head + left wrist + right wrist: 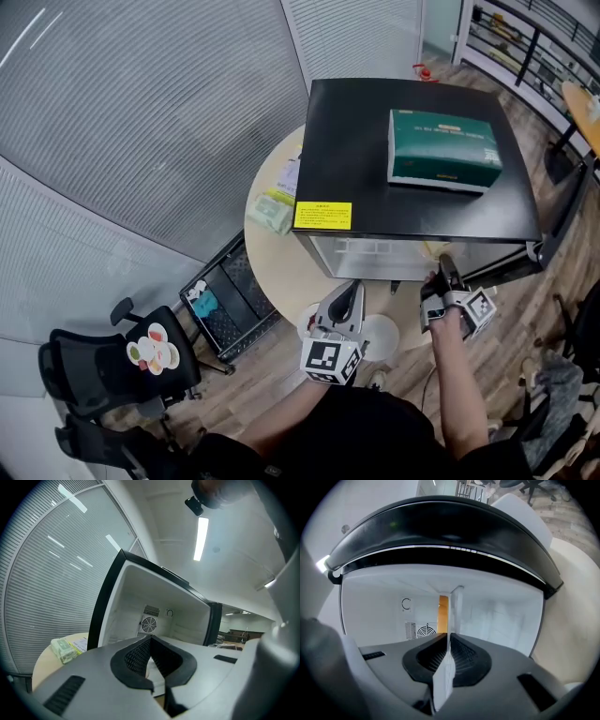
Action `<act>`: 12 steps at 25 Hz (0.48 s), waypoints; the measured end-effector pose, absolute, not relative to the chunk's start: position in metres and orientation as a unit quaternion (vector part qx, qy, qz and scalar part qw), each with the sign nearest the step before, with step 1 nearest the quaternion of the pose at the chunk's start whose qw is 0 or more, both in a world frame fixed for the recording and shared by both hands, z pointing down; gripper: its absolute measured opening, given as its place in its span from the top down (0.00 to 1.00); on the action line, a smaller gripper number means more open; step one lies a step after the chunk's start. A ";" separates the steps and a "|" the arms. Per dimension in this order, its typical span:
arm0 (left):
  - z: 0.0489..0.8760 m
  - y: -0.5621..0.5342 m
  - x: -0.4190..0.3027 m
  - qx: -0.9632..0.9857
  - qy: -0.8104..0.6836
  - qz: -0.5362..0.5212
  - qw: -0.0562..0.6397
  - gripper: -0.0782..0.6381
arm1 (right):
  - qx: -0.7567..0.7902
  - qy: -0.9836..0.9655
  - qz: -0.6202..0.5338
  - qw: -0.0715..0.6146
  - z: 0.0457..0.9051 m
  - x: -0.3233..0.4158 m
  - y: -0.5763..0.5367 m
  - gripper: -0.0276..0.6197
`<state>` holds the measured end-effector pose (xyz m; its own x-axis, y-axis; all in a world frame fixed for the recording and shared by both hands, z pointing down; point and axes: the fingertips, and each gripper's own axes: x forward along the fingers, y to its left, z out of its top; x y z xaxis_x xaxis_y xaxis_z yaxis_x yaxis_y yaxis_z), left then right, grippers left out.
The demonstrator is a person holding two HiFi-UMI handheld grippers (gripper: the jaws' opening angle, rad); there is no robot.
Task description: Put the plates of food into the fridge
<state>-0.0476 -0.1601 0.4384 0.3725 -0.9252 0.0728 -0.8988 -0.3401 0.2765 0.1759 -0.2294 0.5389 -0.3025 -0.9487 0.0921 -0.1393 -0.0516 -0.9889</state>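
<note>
The black mini fridge (pixel 412 187) stands open on a round table (pixel 281 267); its white inside with a round fan (pixel 148 624) shows in both gripper views. My right gripper (pixel 449 637) is shut on the rim of a white plate (pixel 443 681), seen edge-on, with orange food (pixel 443 613) on its far part. The plate reaches into the fridge's mouth (pixel 497 616). In the head view this gripper (pixel 446 262) is at the fridge's front. My left gripper (pixel 351 295) hangs shut in front of the fridge, nothing seen between its fingers (pixel 136 658). Two white plates (pixel 382 337) lie on the table below it.
A green box (pixel 443 150) lies on the fridge top. The fridge door (pixel 555 230) swings out to the right. A pale green packet (pixel 270 212) and papers lie on the table's left. A black crate (pixel 220 300) and an office chair (pixel 94 375) stand on the floor.
</note>
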 end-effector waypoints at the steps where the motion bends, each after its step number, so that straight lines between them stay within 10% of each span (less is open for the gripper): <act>1: 0.438 -0.159 -0.049 0.816 -0.559 -0.049 0.136 0.88 | -0.464 0.584 -0.557 0.365 0.539 0.176 -0.230 0.93; 12: 0.433 -0.138 -0.047 0.814 -0.564 -0.049 0.127 0.88 | -0.480 0.628 -0.519 0.326 0.529 0.172 -0.211 0.85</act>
